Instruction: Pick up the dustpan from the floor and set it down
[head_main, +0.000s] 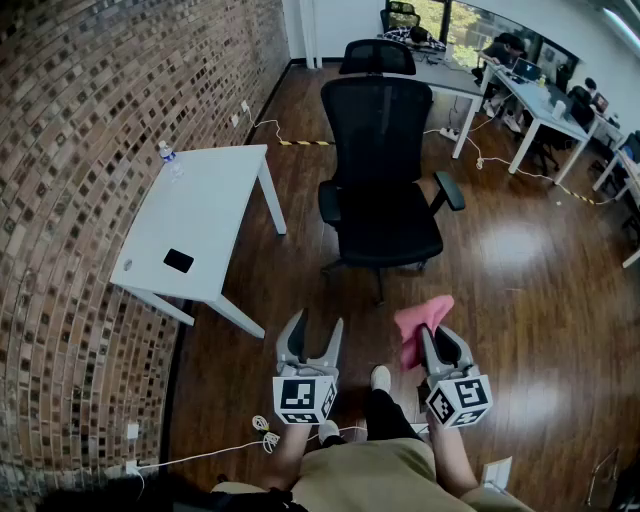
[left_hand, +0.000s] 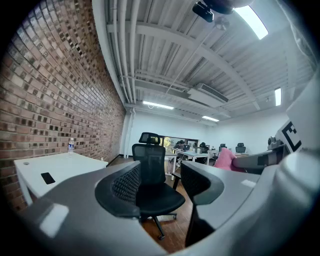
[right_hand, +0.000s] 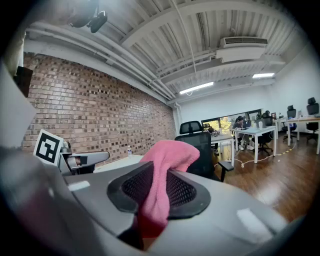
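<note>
No dustpan shows in any view. My right gripper (head_main: 437, 338) is shut on a pink cloth (head_main: 422, 322), which hangs over its jaws above the wood floor. The right gripper view has the cloth (right_hand: 167, 155) draped between the two black pads, pinched there by that gripper (right_hand: 156, 192). To its left my left gripper (head_main: 319, 320) is held level with a narrow gap between its jaws and nothing in it. Through that gap, the left gripper view (left_hand: 161, 182) looks onto the office chair.
A black office chair (head_main: 382, 190) stands straight ahead. A white table (head_main: 200, 215) with a dark phone (head_main: 178, 260) and a water bottle (head_main: 168, 155) stands against the brick wall at left. Cables (head_main: 265, 432) lie by the person's feet. Desks with seated people fill the far right.
</note>
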